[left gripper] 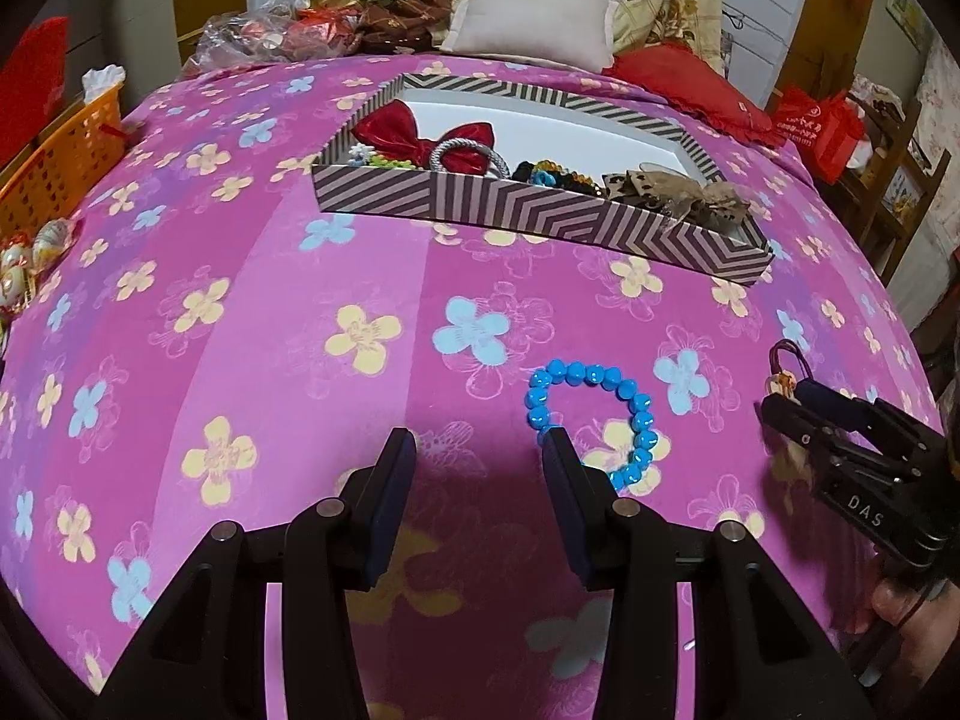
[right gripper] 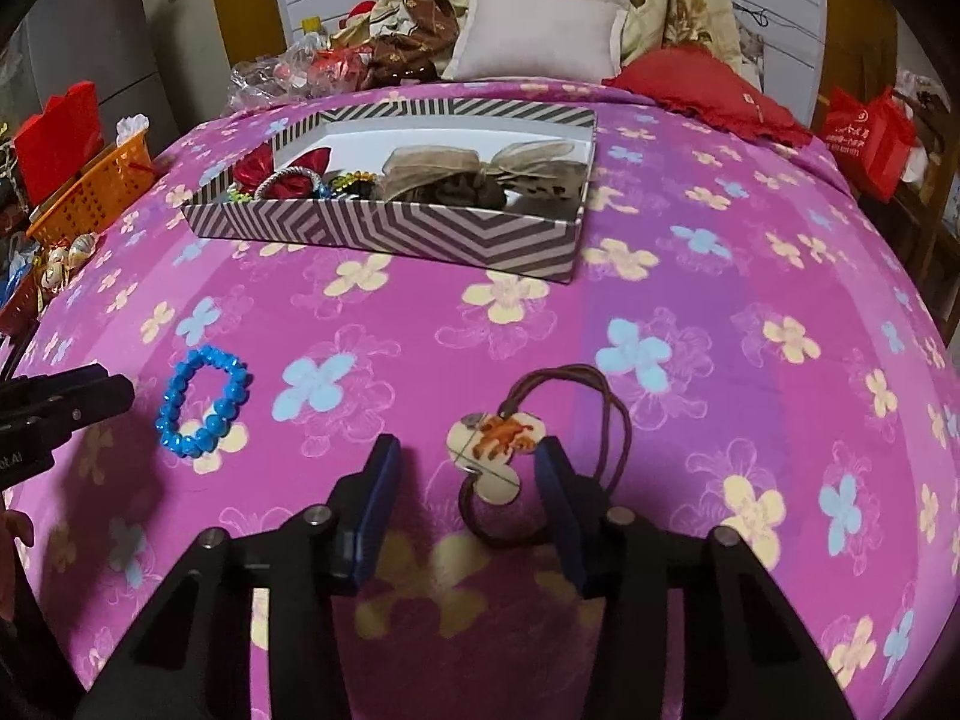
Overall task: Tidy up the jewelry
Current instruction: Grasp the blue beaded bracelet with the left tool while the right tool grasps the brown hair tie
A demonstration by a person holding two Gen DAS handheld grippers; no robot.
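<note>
Toward the near edge of the pink flowered bedspread (left gripper: 240, 276), a blue bead bracelet (left gripper: 591, 420) lies flat just right of the left gripper (left gripper: 477, 441), whose fingers are spread apart and hold nothing, the right fingertip touching or overlapping the ring's near-left beads. Further right, the right gripper (right gripper: 465, 450) also stands spread and unloaded around a brown cord hair tie (right gripper: 528, 450), its printed charm between the fingertips, long axis running away toward the striped box (right gripper: 384, 228) beyond.
</note>
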